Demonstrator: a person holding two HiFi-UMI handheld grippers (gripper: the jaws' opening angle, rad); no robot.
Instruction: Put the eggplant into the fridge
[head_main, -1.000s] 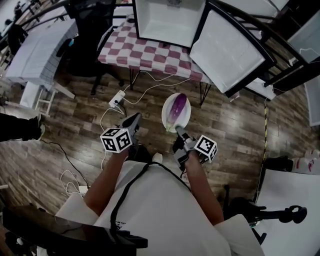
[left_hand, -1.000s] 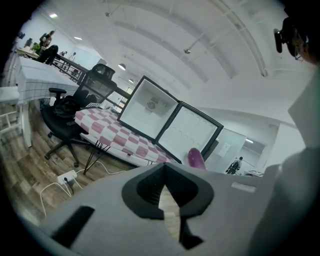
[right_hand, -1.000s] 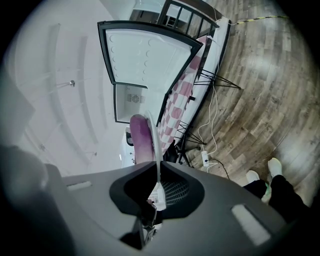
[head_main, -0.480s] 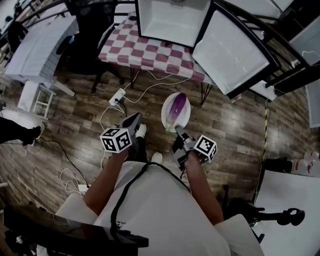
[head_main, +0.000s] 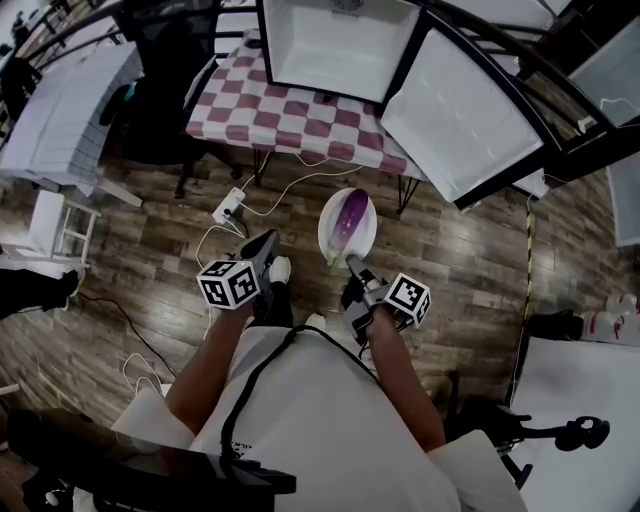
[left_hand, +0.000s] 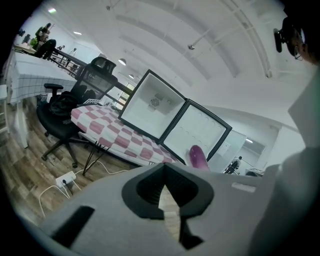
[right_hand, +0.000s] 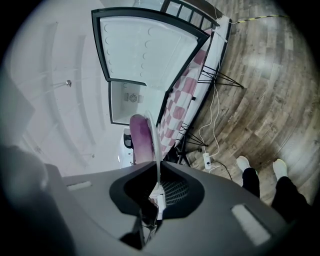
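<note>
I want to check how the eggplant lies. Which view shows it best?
Head view: the whole purple eggplant lies on the white plate. The left gripper view shows only its tip; the right gripper view, one side.

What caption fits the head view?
Right gripper holds a plate with an eggplant before the open fridge.

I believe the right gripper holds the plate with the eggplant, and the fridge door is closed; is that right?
Not quite: the fridge door stands open, as the head view shows. The right gripper does hold the plate with the eggplant.
</note>
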